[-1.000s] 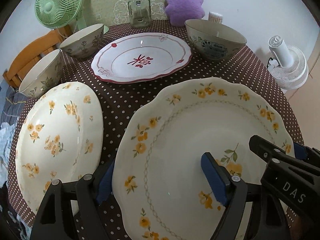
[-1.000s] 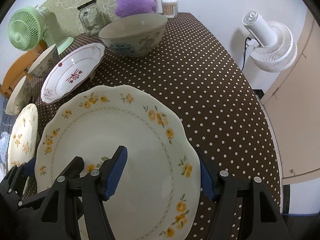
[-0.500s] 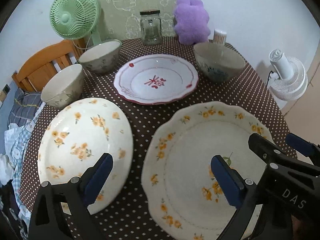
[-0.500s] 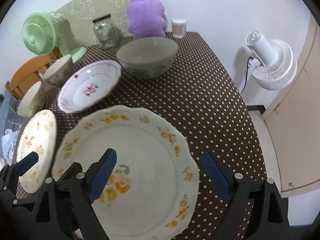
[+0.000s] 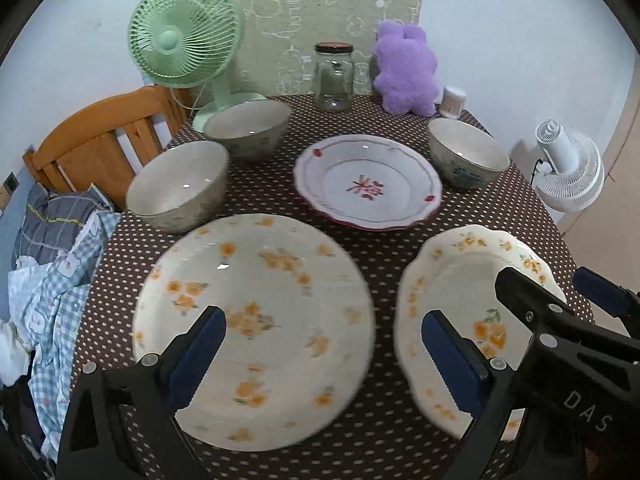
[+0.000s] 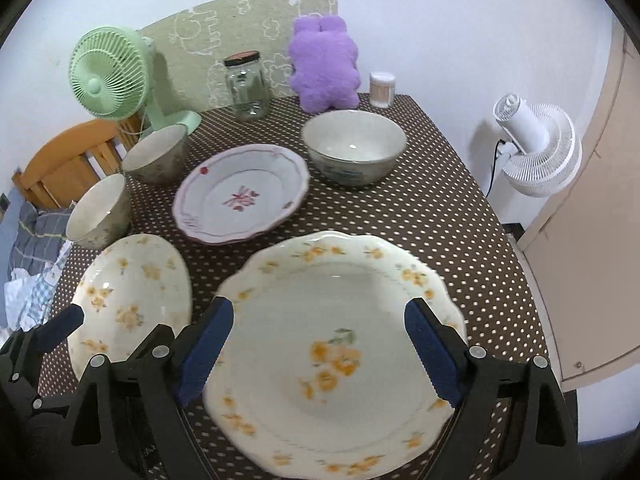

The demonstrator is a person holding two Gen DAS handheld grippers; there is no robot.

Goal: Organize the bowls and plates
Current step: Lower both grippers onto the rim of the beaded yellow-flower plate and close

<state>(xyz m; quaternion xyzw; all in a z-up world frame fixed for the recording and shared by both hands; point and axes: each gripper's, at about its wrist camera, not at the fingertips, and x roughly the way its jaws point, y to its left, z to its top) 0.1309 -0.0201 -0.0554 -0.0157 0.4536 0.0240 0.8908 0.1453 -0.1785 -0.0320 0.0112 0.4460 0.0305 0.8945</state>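
Both tools risen since the earlier frame, left tool [image 5: 322, 354] and right tool [image 6: 318, 346] jaws apart, empty; scalloped plate [image 6: 332, 308] flat on desk [image 6: 420, 200], face up, no long axis.

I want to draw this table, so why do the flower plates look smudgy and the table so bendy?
Left wrist view: the round flowered plate is smeared by motion blur, while the red-patterned plate behind stays sharp. Right wrist view: the scalloped flowered plate is blurred too. Both fisheye lenses curve the table edges.

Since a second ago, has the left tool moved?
Yes. The left tool has pulled up and back and shifted left: the red-patterned plate sits farther off, and the round yellow-flowered plate now lies between its fingers.
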